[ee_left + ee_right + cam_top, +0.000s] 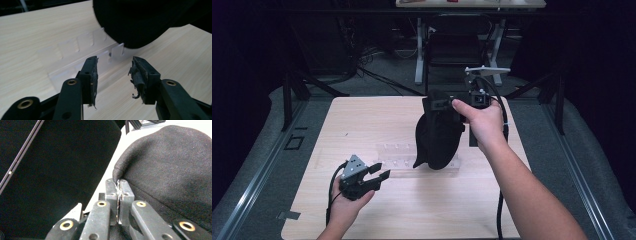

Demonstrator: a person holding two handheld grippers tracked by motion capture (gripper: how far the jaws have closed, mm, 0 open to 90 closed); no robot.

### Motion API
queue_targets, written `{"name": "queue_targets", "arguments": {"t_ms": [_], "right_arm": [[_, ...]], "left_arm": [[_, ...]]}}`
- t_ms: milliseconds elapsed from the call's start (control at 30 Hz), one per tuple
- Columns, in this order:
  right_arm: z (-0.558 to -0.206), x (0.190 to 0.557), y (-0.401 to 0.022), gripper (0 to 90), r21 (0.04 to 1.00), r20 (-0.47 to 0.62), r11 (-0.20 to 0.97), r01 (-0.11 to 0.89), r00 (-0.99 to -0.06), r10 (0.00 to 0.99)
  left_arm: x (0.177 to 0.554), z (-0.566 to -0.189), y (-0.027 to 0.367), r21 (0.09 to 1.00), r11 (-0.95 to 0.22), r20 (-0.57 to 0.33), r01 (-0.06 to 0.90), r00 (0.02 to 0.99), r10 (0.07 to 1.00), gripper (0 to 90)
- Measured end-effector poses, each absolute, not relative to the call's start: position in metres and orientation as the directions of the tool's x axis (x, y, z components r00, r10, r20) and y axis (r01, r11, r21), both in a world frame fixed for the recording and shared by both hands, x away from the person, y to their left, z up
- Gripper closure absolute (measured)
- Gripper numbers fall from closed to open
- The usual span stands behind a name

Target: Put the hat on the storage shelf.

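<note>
A: While the black cloth item (439,135) is being catalogued, where is it recorded as sitting?

B: It is recorded as hung above the wooden table (362,120), its lower end over or on a clear plastic rack (399,150); contact cannot be told. Its upper edge is pinched by the right gripper (451,103), whose jaws are pressed together on a fold of the weave, as is seen in the right gripper view (119,185).

A: And the left gripper (379,172)?

B: It is logged as empty, jaws apart, pointed at the rack and the cloth's lower end (135,27).

A: Handling character?

B: Soft, limp and light is what is judged; a woven, non-slippery surface is noted. Nothing fragile is suspected. A hem or a gathered fold is advised as the hold, since a flat face would merely bunch up.
</note>
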State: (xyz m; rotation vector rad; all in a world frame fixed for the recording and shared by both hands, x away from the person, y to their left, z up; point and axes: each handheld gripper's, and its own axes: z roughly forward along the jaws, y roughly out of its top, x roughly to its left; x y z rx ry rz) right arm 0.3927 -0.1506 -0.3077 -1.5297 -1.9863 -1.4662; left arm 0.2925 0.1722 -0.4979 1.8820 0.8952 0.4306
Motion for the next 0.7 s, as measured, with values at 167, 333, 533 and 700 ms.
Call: {"name": "queue_targets", "arguments": {"t_ms": [167,333,533,700], "right_arm": [[-0.308,0.393,-0.149,88.2,0.556,0.687,-0.044,0.83,-0.429,0.586],[-0.308,0.394,-0.149,88.2,0.556,0.689,-0.045,0.83,-0.43,0.583],[-0.308,0.394,-0.149,88.2,0.557,0.688,-0.044,0.829,-0.431,0.583],[-0.309,0.394,-0.149,88.2,0.557,0.689,-0.044,0.829,-0.432,0.582]], "left_arm": [[0.295,-0.487,0.152,0.886,-0.296,-0.045,0.358,0.702,0.711,59.1],[0.297,-0.482,0.14,0.891,-0.295,-0.045,0.345,0.714,0.699,59.1],[0.298,-0.479,0.129,0.893,-0.298,-0.045,0.336,0.726,0.687,58.9],[0.297,-0.477,0.119,0.896,-0.31,-0.033,0.318,0.744,0.668,61.0]]}}
